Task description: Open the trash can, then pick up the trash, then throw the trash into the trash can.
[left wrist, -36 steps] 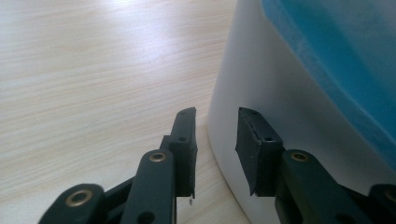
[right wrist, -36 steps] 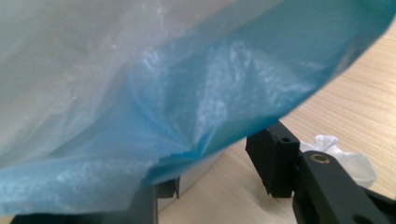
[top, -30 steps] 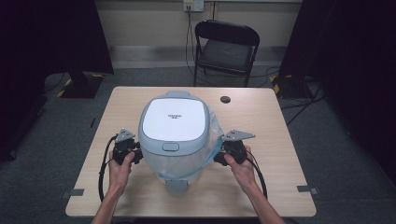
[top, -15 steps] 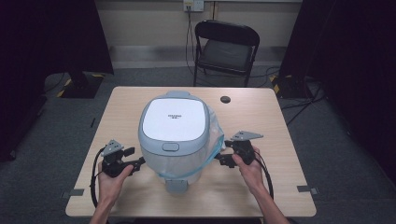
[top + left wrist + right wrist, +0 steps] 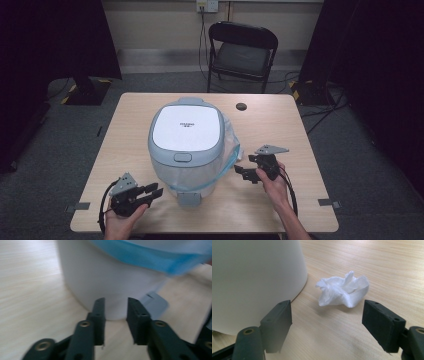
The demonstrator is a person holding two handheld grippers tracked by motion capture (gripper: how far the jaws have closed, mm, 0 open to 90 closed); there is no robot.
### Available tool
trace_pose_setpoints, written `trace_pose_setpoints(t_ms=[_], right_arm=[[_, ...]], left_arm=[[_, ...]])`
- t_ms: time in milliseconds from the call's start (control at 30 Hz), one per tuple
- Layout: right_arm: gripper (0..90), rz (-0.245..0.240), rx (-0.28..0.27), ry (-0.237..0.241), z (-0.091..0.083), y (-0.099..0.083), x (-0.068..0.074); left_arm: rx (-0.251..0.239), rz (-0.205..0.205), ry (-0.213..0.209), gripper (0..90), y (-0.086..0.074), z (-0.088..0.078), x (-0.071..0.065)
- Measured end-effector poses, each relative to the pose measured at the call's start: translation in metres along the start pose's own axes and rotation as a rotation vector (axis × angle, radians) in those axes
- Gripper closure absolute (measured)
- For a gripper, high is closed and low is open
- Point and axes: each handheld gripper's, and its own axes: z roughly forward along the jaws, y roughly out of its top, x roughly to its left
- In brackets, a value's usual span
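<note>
Right gripper (image 5: 327,322) of mine gapes wide, crumpled tissue (image 5: 343,291) at its twelve o'clock, not yet grabbed; it probably belongs in the lidded bin (image 5: 186,142). Left gripper (image 5: 115,315), just narrowed on nothing, faces the bin's base.

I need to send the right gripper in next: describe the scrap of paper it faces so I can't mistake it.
Start at the big white pedal bin with the blue-edged liner in the middle of the light wooden table. By its base lies a crumpled white tissue wad, beyond the right gripper and its open fingers: small, soft, creased, unlike the smooth bin.
</note>
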Motion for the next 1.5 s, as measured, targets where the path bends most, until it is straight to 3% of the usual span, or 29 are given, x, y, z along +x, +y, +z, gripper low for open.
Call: trace_pose_setpoints(t_ms=[133,300,400,567,767,867,1200,1267,1300,1467,1500], right_arm=[[22.7,-0.005,0.011,-0.004,0.005,-0.001,-0.001],[22.5,-0.003,0.012,-0.003,0.005,-0.002,-0.001],[22.5,-0.006,0.010,-0.008,0.004,-0.002,-0.001],[22.3,-0.002,0.013,0.000,0.005,-0.004,0.000],[22.2,0.007,0.010,0.008,0.007,-0.006,-0.001],[22.2,0.008,0.005,0.003,0.006,-0.005,-0.001],[22.2,-0.001,0.009,0.010,0.007,-0.006,0.001],[22.2,-0.001,0.008,0.008,0.007,-0.006,0.001],[22.2,-0.001,0.007,0.009,0.006,-0.006,0.000],[22.2,-0.007,0.011,-0.009,0.008,-0.005,0.000],[22.0,-0.007,0.009,-0.014,0.008,-0.005,0.001]], left_arm=[[0.014,0.023,-0.126,89.3,0.001,0.017,-0.015],[0.017,0.036,-0.182,90.0,0.004,0.031,-0.026],[0.025,0.048,-0.192,90.0,0.005,0.042,-0.033],[0.023,0.075,-0.145,90.0,0.003,0.055,-0.041],[0.031,0.078,-0.108,90.0,-0.004,0.063,-0.041],[0.026,0.105,-0.078,90.0,-0.005,0.064,-0.041],[0.026,0.147,-0.040,90.0,-0.006,0.065,-0.042],[0.025,0.146,-0.041,90.0,-0.006,0.065,-0.042],[0.025,0.114,-0.067,90.0,-0.006,0.065,-0.038],[0.027,0.125,-0.054,90.0,-0.006,0.065,-0.040],[0.024,0.109,-0.060,90.0,-0.007,0.065,-0.038]])
